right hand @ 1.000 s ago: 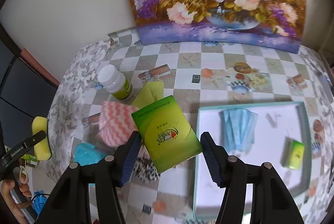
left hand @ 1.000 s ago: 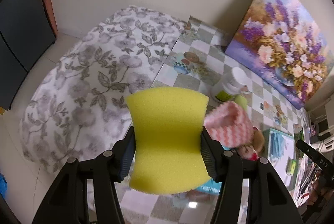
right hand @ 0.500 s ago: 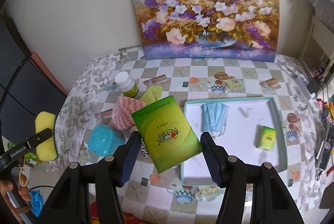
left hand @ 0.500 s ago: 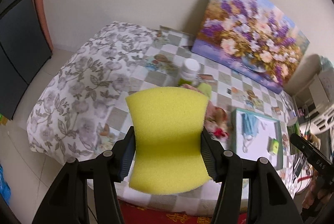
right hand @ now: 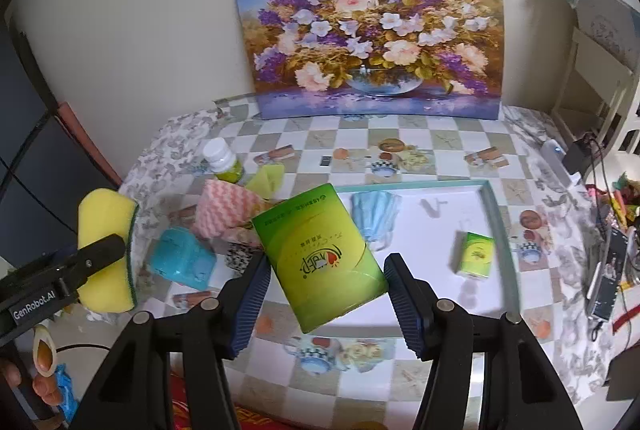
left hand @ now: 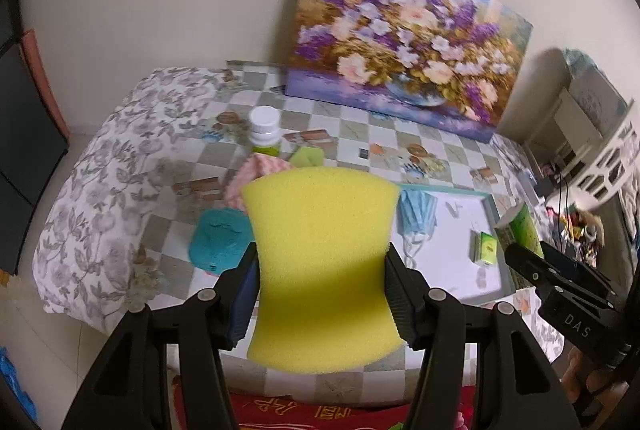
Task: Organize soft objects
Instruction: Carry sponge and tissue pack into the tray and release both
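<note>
My left gripper (left hand: 320, 270) is shut on a yellow sponge (left hand: 322, 262), its sides pinched in by the pads, held above the table's near left edge. The sponge (right hand: 105, 250) also shows at the left of the right wrist view. My right gripper (right hand: 326, 282) is shut on a green tissue pack (right hand: 320, 254), tilted, over the near edge of a white tray (right hand: 500, 230). The tray holds a blue face mask (right hand: 376, 216) and a small green pack (right hand: 476, 254). On the table left of the tray lie a pink chevron cloth (right hand: 226, 207), a teal pouch (right hand: 182, 258) and a yellow-green cloth (right hand: 270, 177).
A white-capped bottle (right hand: 222, 159) stands at the back left of the chequered tablecloth. A flower painting (right hand: 368, 33) leans on the wall behind. Clutter and cables (right hand: 608, 262) fill the right side. A white shelf (left hand: 600, 157) is at far right.
Both grippers have pulled back and risen from the table, so more of it shows. The left one swung right toward the tray. Both grips are unchanged.
</note>
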`<state>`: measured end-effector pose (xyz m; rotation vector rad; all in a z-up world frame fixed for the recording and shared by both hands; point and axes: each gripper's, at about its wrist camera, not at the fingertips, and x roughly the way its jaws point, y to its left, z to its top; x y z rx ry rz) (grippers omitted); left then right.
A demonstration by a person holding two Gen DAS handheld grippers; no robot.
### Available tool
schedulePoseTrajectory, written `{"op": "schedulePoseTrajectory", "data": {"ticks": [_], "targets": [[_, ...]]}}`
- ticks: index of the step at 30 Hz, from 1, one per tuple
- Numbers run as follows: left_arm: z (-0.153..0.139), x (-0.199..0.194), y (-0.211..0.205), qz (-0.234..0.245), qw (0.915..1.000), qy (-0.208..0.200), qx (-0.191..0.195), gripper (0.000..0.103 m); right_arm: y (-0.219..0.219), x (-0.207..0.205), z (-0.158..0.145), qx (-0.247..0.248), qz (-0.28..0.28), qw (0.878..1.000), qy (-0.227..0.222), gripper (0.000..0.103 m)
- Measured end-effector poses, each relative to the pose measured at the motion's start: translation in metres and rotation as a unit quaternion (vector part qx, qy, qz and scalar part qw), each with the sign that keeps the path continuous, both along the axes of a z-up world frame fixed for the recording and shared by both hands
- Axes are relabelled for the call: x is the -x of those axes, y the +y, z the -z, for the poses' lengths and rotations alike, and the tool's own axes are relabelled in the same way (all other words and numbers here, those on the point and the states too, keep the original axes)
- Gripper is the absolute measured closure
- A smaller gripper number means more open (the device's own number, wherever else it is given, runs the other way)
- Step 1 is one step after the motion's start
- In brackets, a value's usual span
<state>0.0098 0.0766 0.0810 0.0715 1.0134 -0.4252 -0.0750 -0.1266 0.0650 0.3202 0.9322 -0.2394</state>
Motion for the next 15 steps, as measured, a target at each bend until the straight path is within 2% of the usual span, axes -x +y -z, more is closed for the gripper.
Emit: {"op": "schedulePoseTrajectory", "data": {"ticks": [9,15], "targets": [[0.032,-0.001,-0.047,0.036,0.9992,0.016,-0.009,0.043,-0.025,-0.004,0.022,0.002,0.014,1.000,0.007,0.041],[0.064,-0.008,-0.076,0.059,0.9975,0.035,-0.017,0.043,-0.054,-0.011,0.049,-0.014,0.053,0.998,0.020,0.041]]}}
